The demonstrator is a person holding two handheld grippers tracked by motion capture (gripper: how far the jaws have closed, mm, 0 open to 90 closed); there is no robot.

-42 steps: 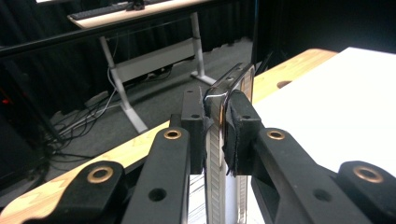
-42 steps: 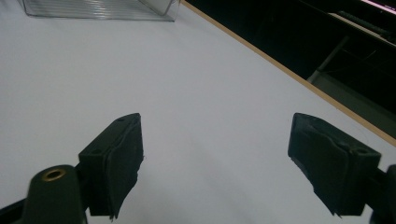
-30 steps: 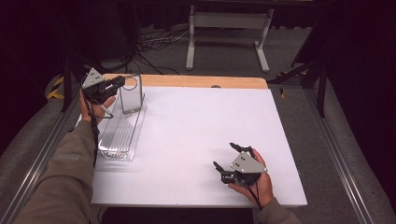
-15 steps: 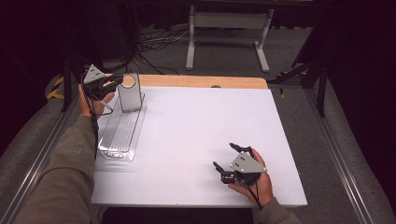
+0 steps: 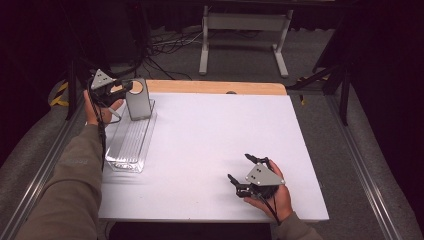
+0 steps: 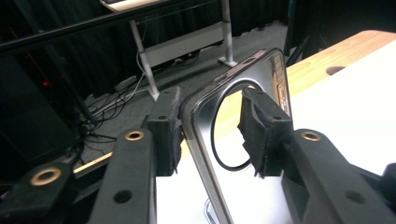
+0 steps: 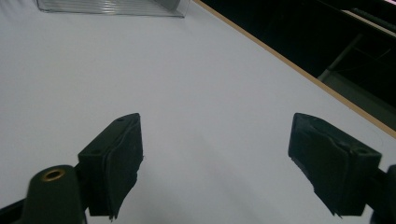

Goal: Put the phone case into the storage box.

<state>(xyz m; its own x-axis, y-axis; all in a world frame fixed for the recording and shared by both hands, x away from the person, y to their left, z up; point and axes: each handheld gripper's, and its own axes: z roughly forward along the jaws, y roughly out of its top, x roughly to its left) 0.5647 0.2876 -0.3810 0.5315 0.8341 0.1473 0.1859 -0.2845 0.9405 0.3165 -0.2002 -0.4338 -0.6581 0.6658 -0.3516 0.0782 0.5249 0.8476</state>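
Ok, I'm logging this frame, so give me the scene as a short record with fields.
surface: white table
left claw: shut on case, held upright at the tray's far end
case: clear, dark rim, round hole
tray: clear, ribbed, flat along the table's left edge
right claw: open, holding nothing, near the front right

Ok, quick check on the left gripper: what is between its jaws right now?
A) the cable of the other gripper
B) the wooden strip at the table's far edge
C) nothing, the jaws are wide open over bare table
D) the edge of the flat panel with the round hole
D: in the left gripper view the left gripper has its pads closed on the edge of the panel with the round hole, standing upright at the clear tray.
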